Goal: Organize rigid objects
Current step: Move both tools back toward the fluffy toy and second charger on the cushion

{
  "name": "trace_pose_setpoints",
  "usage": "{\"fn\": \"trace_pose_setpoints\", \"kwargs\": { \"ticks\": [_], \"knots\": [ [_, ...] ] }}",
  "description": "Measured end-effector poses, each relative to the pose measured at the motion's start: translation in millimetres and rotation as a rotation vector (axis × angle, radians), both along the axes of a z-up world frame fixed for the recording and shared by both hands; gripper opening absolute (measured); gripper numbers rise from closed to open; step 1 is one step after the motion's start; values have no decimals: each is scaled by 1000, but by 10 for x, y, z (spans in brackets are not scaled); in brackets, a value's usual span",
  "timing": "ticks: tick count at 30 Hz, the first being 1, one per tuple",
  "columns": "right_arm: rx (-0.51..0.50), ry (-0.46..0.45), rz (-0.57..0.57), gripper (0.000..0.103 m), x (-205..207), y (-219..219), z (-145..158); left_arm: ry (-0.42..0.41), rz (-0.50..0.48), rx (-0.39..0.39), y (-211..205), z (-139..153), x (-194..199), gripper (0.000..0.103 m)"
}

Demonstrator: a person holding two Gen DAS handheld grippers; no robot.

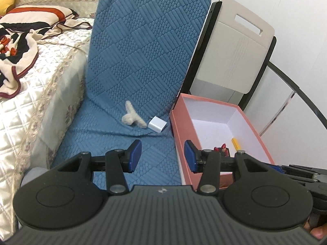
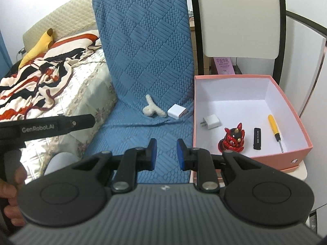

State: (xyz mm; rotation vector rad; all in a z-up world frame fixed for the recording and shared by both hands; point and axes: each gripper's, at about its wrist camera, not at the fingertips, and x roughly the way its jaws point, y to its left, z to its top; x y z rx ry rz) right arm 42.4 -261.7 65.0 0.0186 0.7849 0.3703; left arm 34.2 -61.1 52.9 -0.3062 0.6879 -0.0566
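Both grippers are empty. Left gripper [image 1: 162,156], bottom centre of the left wrist view, jaws spread wide with nothing between them, hovering over the blue quilted chair cover [image 1: 141,57]; its right blue pad sits in front of the near wall of the pink box [image 1: 184,140]. Right gripper [image 2: 166,155], bottom centre of the right wrist view, jaws parted with a narrower gap, also holding nothing, just left of the pink box [image 2: 286,159]. On the chair seat, mid-frame: a fluffy cream hair claw clip [image 2: 153,107] and, just beside it to the right, a white charger block [image 2: 176,111], apart from the clip, close to the box's left wall. Same pair in the left wrist view: clip [image 1: 132,117], charger block [image 1: 157,124]. Inside the box, white interior: small white plug adapter [image 2: 211,122] at left, red-and-black cat figurine [image 2: 232,139] upright in the middle, black USB-stick-like bar [image 2: 258,138] right of it, yellow-handled screwdriver [image 2: 274,128] farthest right, lying diagonally. All four apart from each other. Bed with striped blanket [image 2: 40,79] at left of frame, yellow plush [image 2: 38,48] upper left. Folding chair back [image 2: 239,20] upper right behind the box.
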Motion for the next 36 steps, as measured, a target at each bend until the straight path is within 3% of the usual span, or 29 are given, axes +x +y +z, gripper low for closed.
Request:
{"fn": "trace_pose_setpoints", "kwargs": {
  "ticks": [15, 27, 36],
  "knots": [
    [22, 9, -25, 24, -187, 74, -312, 32, -2, 4, 31, -367, -162, 58],
    [12, 21, -14, 24, 124, 240, -604, 66, 14, -1, 142, -678, 194, 62],
    [-1, 33, 31, 24, 541, 506, -928, 95, 13, -17, 432, -1079, 810, 68]
  ]
}}
